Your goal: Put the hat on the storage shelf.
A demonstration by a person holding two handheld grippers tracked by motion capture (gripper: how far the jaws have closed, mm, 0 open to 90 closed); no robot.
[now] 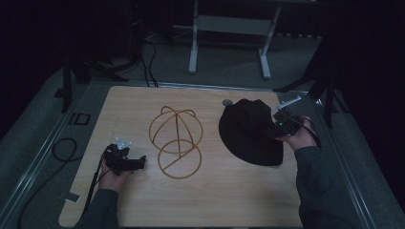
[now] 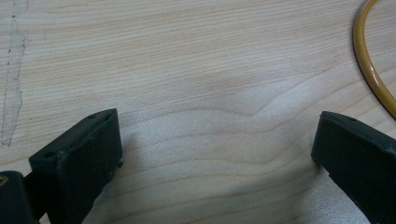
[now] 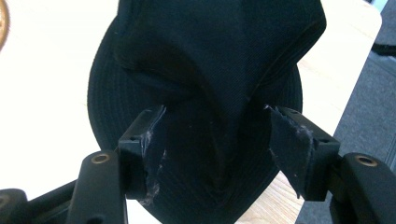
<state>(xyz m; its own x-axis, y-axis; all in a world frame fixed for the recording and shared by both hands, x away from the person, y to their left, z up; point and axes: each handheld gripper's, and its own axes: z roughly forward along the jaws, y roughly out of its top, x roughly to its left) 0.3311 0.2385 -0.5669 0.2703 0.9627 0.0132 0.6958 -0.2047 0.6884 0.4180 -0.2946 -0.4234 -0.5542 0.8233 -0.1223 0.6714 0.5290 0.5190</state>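
Black hat [image 1: 252,131] lying limp between right gripper's [image 1: 276,125] parted jaws | left gripper [image 1: 138,163] idling wide | next: pinching crown, carrying toward wire stand [image 1: 175,141]

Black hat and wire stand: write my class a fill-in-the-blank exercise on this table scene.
1. The hat is coloured ____.
2. The wire stand lies between the hat and the ____ gripper.
3. The right gripper has its jaws on either side of the ____.
4. Everything rests on a ____ table.

Missing words: black; left; hat; wooden
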